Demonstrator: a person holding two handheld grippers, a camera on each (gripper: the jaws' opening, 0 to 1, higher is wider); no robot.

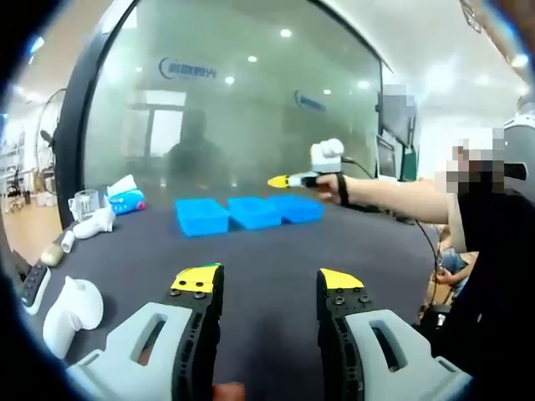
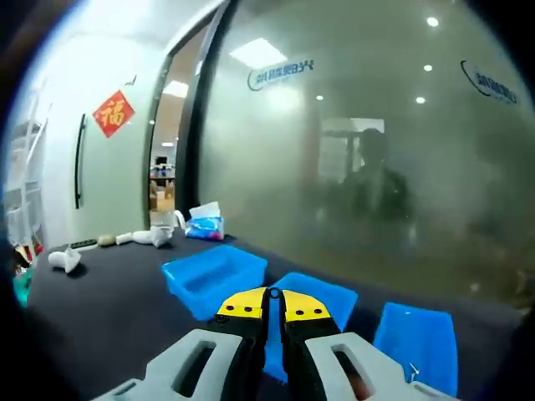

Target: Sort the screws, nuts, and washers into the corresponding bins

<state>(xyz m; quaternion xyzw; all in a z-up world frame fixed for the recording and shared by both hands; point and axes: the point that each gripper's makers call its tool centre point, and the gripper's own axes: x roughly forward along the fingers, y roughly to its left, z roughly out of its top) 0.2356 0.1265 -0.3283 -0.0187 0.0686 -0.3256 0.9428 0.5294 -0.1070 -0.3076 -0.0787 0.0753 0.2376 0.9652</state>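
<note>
Both grippers wear pale grey slotted shells, black screw-studded jaws and yellow tips: left gripper point(image 1: 269, 284), right gripper point(image 2: 273, 303). Beside the right gripper, a black wrist strap point(image 1: 342, 190); black sleeve point(image 1: 493, 242).

Bin point(image 2: 415, 344) contents hidden; middle bin point(image 2: 322, 302) behind tongs.

Three bins point(image 1: 248, 213) sit side by side in a row on the tabletop point(image 1: 276, 259), before the glass wall point(image 1: 251, 100). My right tongs point(image 1: 280, 180) hang over the row's right end. Tissue pack point(image 1: 127, 199) and cup point(image 1: 84, 204) lie left of the bins.
</note>
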